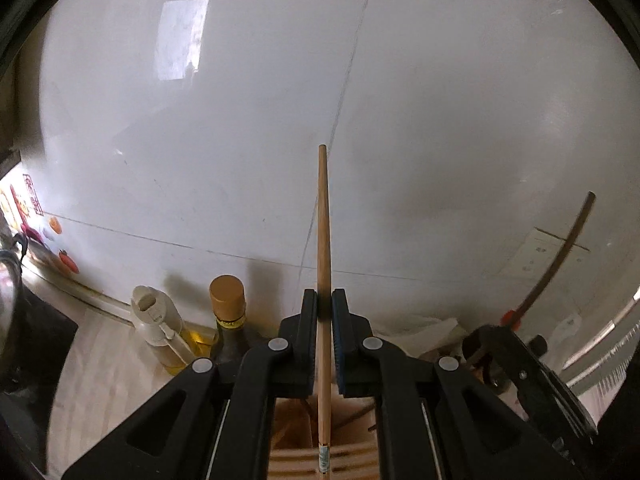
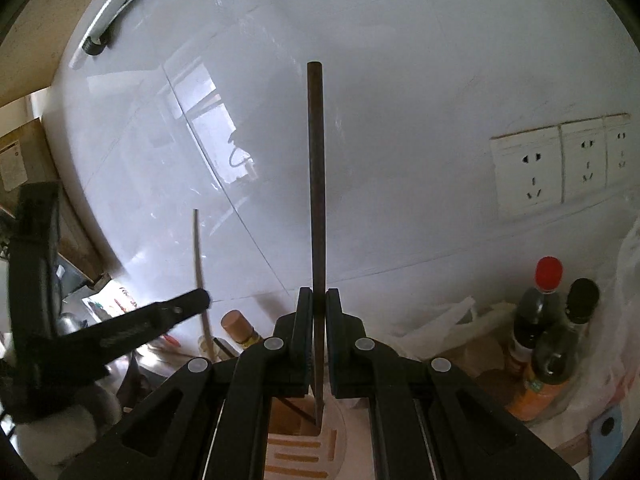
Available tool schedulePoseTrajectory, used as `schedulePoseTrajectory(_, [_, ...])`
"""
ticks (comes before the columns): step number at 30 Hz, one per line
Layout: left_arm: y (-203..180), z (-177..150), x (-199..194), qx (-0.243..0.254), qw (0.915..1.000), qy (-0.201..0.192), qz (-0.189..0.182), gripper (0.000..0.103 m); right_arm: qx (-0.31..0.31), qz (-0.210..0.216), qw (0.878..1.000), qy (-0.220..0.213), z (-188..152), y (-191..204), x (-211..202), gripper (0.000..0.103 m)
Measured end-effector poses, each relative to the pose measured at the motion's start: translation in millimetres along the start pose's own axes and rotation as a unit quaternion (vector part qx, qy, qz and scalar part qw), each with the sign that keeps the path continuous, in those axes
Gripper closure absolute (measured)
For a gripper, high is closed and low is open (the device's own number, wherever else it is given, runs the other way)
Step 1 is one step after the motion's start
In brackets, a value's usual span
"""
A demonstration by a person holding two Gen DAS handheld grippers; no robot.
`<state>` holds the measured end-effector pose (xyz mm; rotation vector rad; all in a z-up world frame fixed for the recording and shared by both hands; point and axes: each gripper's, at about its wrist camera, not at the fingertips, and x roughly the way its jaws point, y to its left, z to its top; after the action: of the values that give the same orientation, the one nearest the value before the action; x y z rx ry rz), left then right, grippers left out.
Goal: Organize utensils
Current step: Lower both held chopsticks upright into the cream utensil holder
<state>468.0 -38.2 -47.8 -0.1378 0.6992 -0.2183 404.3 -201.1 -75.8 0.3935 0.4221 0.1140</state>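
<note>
Left tongs (image 1: 325, 304): closed on a light chopstick (image 1: 323, 240), pale wood, round, slender, tapering toward the far tip, standing upright between the pads; its lower end carries a small printed band and reaches down into a wooden holder (image 1: 320, 456) with slotted front, directly beneath the tongs. Right tongs (image 2: 316, 304): closed on a dark chopstick (image 2: 316, 200), dark brown, round, straight, blunt at the top, likewise upright, its lower end inside the holder (image 2: 304, 452), where another dark stick leans. Each pair of tongs appears in the other's view, off to the side with its chopstick. Background: glossy white tiled wall (image 1: 400, 120); sockets (image 2: 560, 164) on the wall; on the worktop (image 1: 100, 360), a gold-capped bottle (image 1: 228, 320) beside an oil bottle (image 1: 160, 328); a red-capped bottle (image 2: 536, 312) just beside a black-capped one (image 2: 568, 336); plastic bag (image 2: 440, 324).
</note>
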Motion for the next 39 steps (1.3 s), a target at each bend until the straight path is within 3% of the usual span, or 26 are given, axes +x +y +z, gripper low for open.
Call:
schedulePoseTrajectory(7, [1, 1, 16, 0.016, 0.9995, -0.022, 0.019, 0.098, -0.003, 0.007, 1.0, 0.004, -11, -1, 14, 0.097])
schedulePoseTrajectory(14, [1, -5, 24, 0.033, 0.999, -0.019, 0.024, 0.098, -0.005, 0.012, 1.0, 0.016, -21, -3, 20, 0.097])
schedulePoseTrajectory(20, [1, -5, 10, 0.048, 0.9982, -0.03, 0.022, 0.098, -0.016, 0.026, 0.999, 0.041, -30, 1, 17, 0.097])
schedulePoseTrajectory(30, [6, -10, -12, 0.045, 0.9974, -0.052, 0.021, 0.098, -0.021, 0.028, 0.998, 0.045, -38, 2, 8, 0.097])
schedulePoseTrajectory(39, [6, -3, -2, 0.056, 0.9956, -0.072, 0.024, 0.098, -0.021, 0.027, 0.999, 0.042, -38, 5, 8, 0.097])
